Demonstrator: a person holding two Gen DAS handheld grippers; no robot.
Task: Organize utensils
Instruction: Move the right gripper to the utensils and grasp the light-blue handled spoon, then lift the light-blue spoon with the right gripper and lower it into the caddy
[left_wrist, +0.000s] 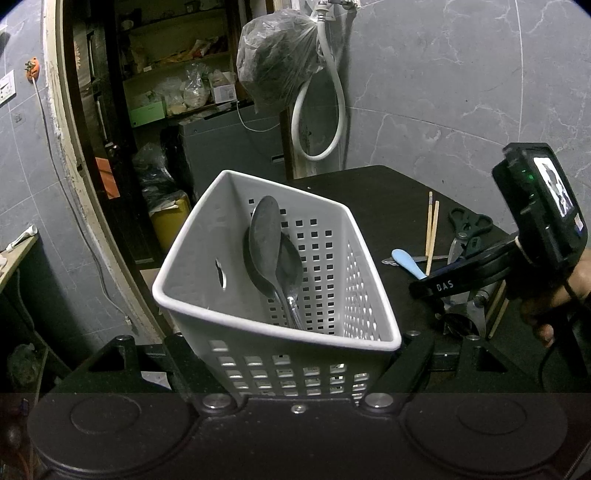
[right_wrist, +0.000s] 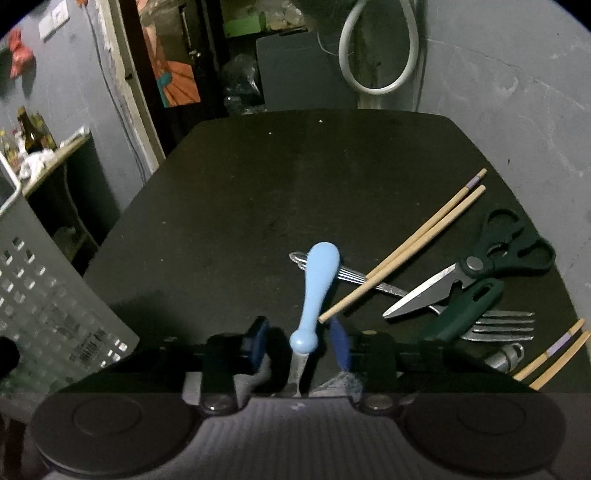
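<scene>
The blue-handled utensil (right_wrist: 318, 291) is lying on the dark table (right_wrist: 280, 192) beside the chopsticks (right_wrist: 406, 247), the scissors (right_wrist: 476, 266) and a fork (right_wrist: 502, 325), and the right gripper (right_wrist: 301, 345) is standing over its near end with the jaws partly closed on either side of the handle, not yet visibly pinching it. The left gripper (left_wrist: 295, 365) is pinching the white basket (left_wrist: 369, 345) tight and tilting it, two spoons (left_wrist: 273, 251) inside. The pick-up is underway; next, I judge, comes a firm squeeze, a lift, and a carry into the basket.

Grey marbled wall (left_wrist: 443, 74), dark table (right_wrist: 295, 184), cluttered shelves (left_wrist: 177, 74)
</scene>
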